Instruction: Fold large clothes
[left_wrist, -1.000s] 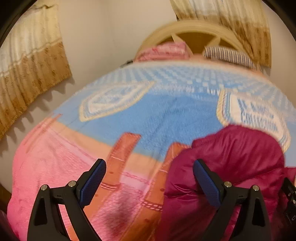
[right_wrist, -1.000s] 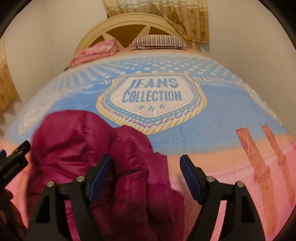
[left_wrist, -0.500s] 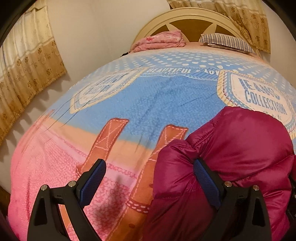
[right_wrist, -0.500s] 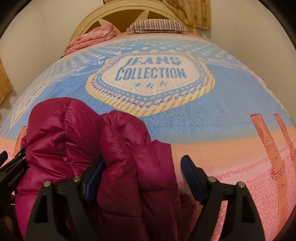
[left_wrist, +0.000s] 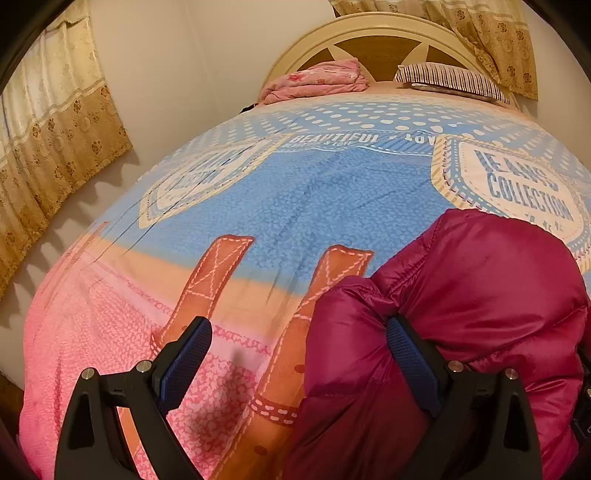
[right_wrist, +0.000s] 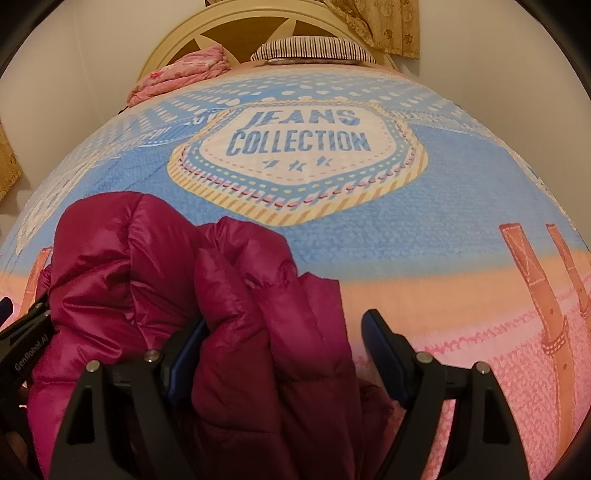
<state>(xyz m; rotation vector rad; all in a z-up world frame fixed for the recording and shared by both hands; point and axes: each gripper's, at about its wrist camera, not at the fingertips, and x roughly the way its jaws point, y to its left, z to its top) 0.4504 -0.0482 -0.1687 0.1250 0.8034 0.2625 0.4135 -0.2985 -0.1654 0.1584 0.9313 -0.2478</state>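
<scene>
Blue-padded left gripper (left_wrist: 299, 363) gapes wide, its right pad against the magenta puffer jacket (left_wrist: 461, 325). Right gripper (right_wrist: 284, 354) also spread wide, bunched jacket (right_wrist: 229, 314) filling the gap, nothing pinched. Jacket heaped on the bedspread (left_wrist: 295, 206) near the foot, below the "JEANS COLLECTION" badge (right_wrist: 299, 147). Since a second ago both grippers have dropped closer; the jacket looms larger.

Both grippers sit low over the jacket (left_wrist: 480, 314), jaws spread wide: the left gripper (left_wrist: 299, 354) at its left edge with only the right finger against the fabric, the right gripper (right_wrist: 284, 354) straddling a bunched fold at its right side.
</scene>
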